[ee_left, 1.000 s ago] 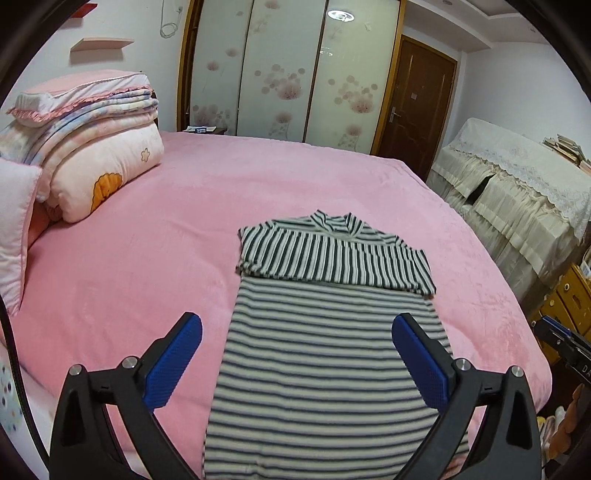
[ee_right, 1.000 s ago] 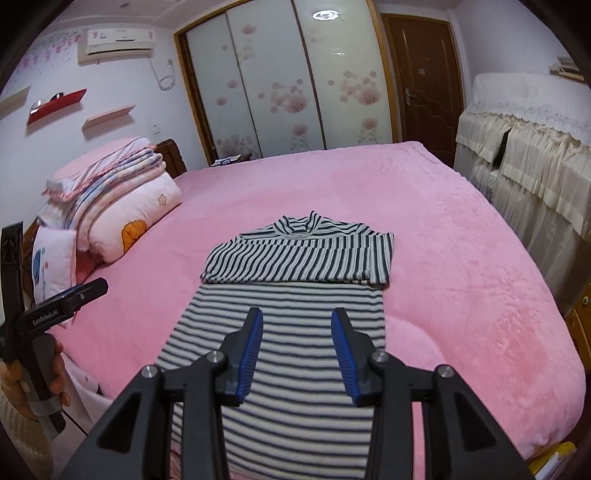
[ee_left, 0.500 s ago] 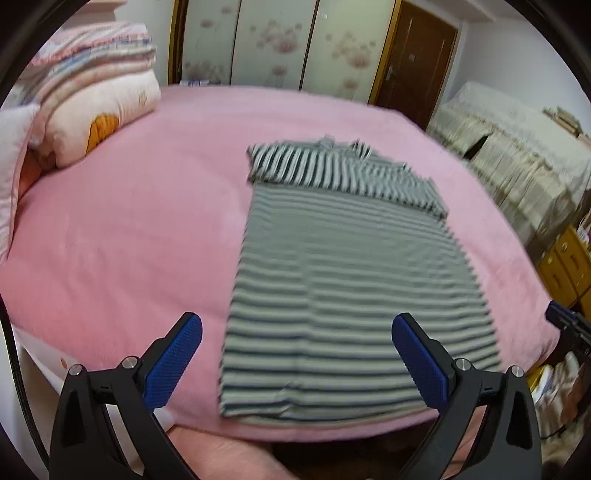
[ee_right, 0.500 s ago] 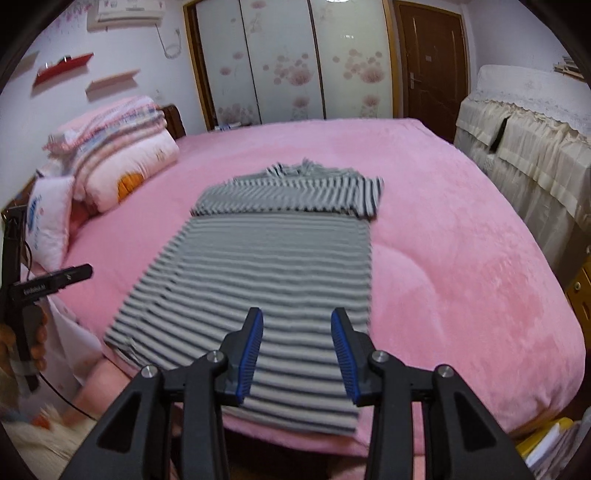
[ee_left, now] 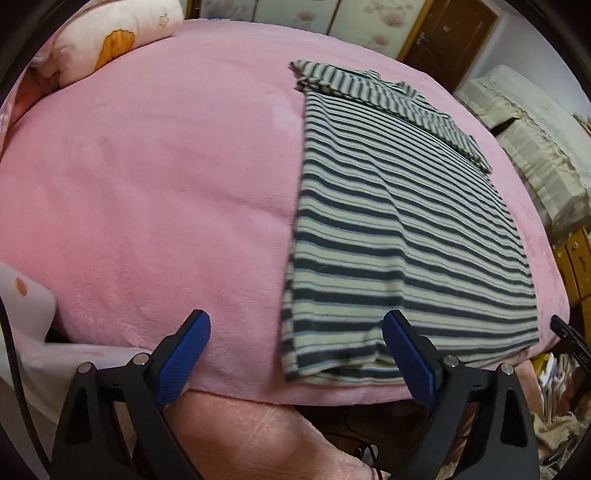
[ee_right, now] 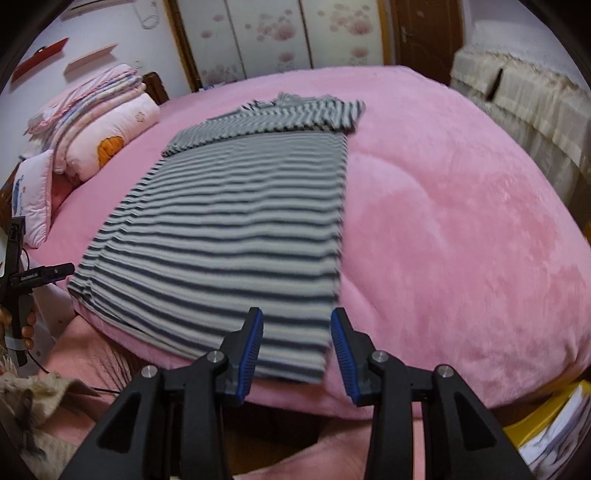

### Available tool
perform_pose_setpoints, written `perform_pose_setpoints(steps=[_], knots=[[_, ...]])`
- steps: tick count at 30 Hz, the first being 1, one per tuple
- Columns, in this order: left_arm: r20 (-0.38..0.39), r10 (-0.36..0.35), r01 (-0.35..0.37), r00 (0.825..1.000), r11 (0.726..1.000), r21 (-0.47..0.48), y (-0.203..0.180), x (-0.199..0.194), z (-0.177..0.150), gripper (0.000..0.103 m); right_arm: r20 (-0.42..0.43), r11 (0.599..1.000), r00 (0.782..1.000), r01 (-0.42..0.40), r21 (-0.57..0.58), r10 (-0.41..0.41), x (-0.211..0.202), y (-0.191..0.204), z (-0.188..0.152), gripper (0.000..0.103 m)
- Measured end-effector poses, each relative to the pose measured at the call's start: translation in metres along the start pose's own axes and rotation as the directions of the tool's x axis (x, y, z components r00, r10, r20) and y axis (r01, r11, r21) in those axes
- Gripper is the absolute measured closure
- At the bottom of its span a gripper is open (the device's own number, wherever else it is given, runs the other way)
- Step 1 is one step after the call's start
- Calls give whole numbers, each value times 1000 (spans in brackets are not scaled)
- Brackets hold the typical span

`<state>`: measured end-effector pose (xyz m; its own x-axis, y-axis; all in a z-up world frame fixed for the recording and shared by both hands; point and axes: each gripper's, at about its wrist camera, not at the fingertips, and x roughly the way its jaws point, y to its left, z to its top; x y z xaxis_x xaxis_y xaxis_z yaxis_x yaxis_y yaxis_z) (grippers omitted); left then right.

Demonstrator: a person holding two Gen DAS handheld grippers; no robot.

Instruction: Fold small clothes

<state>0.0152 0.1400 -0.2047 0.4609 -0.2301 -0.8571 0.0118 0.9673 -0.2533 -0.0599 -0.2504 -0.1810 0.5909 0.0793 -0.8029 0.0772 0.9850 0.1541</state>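
While both tools hang over the near edge of the bed, the striped garment lies flat on the pink bedspread, its hem at the lower middle of each frame and its collar end toward the top. The sleeves look folded across the chest.

From the left wrist view, the left gripper stands with its blue fingers spread wide and holding nothing; the hem's left corner sits between them, though I cannot tell whether either finger touches the cloth. This view alone shows wooden drawers at the right edge, and the tip of the other tool at lower right.

From the right wrist view, the right gripper has its fingers about half open, also empty, framing the hem's right corner near the bottom centre. Only here do I see the stacked quilts and pillows at upper left in full, the flowered wardrobe doors along the top, wall shelves, and a hand gripping the left tool's handle at the left edge. The garment is blurred in this view.
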Motion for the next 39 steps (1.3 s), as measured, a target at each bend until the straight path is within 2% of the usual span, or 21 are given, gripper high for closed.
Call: perform_pose_setpoints(steps=[2,7,11,15,22,29,35,36,37,39], knots=[[-13,-14,14,1000,1000,4,-2,4,0,10,-19,1000,1000,6,23,-5,3,-6,-7,65],[-63,17,-19,998,1000,-23,-3,21,1,11,-49,998,999,13,62,-10,9,-17,-15,65],[-79,11,-14,997,999,-32,-3,25,0,13,-58,997,998,-4,72,9,13,-17,-15,65],[-109,-53,49,993,998,-43,-1,27,-1,31,-89,998,996,-22,65,28,24,-12,-16,65],[-144,-120,107,982,990,-94,3,33,0,32,-121,995,990,-62,78,71,36,-10,-17,65],[-148,-149,129,978,982,-136,10,39,4,33,-131,988,986,-87,125,103,44,-15,-17,65],[-154,-135,112,979,983,-145,16,37,4,71,-136,980,981,-115,161,137,51,-21,-18,67],[-155,-138,118,978,984,-134,16,36,3,88,-139,979,980,-120,164,143,53,-21,-18,70],[-155,-141,124,978,985,-117,13,35,3,95,-141,978,979,-124,167,148,54,-21,-17,72],[-150,-112,101,982,992,-79,7,33,3,96,-143,975,976,-137,173,162,56,-21,-17,84]])
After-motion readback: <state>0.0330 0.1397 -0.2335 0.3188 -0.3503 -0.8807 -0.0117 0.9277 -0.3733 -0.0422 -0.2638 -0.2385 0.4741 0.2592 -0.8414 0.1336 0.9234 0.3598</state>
